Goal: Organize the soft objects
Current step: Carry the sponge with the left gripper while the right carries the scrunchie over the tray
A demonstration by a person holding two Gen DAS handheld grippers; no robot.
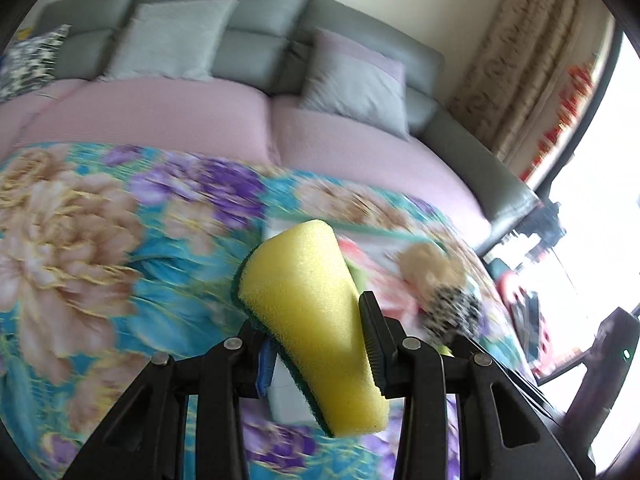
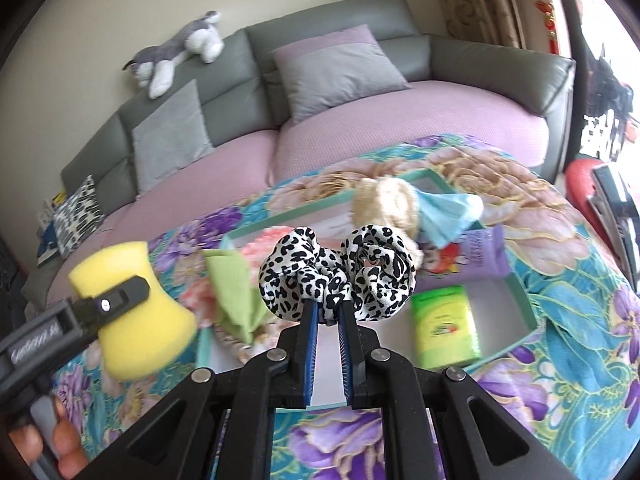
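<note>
Sponge first: a yellow foam block with a dark green scouring layer (image 1: pixel 308 320) is clamped between the black fingers of the left tongs (image 1: pixel 312 344), squeezed at its waist so both ends flare. In the left wrist view its long axis runs from lower right, near the camera, up and away to the upper left, with the green layer facing left. In the right wrist view the same sponge (image 2: pixel 132 308) stands roughly upright at the left edge, one black finger lying across its middle.

The right tongs (image 2: pixel 328 312) are nearly together, pinching a thin fold of a black-and-white leopard-print fabric scrunchie (image 2: pixel 340 276). Its ruffles spread sideways in two lobes above the blue-padded fingertips, so its long axis lies left to right across the view.

Both things hang above a flowered teal, purple and peach cloth (image 2: pixel 560 280). On it lies a shallow white box with a mint-green rim (image 2: pixel 524 300), holding a green packet (image 2: pixel 444 328), a purple packet (image 2: pixel 480 256), a cream plush toy (image 2: pixel 384 204), a pale blue cloth (image 2: pixel 448 212) and a lime-green cloth (image 2: pixel 236 292).

Beyond is a grey sofa with pink seat covers (image 2: pixel 400 128), grey cushions (image 2: pixel 340 72) and a grey-and-white plush dog (image 2: pixel 176 56) lying along its back
</note>
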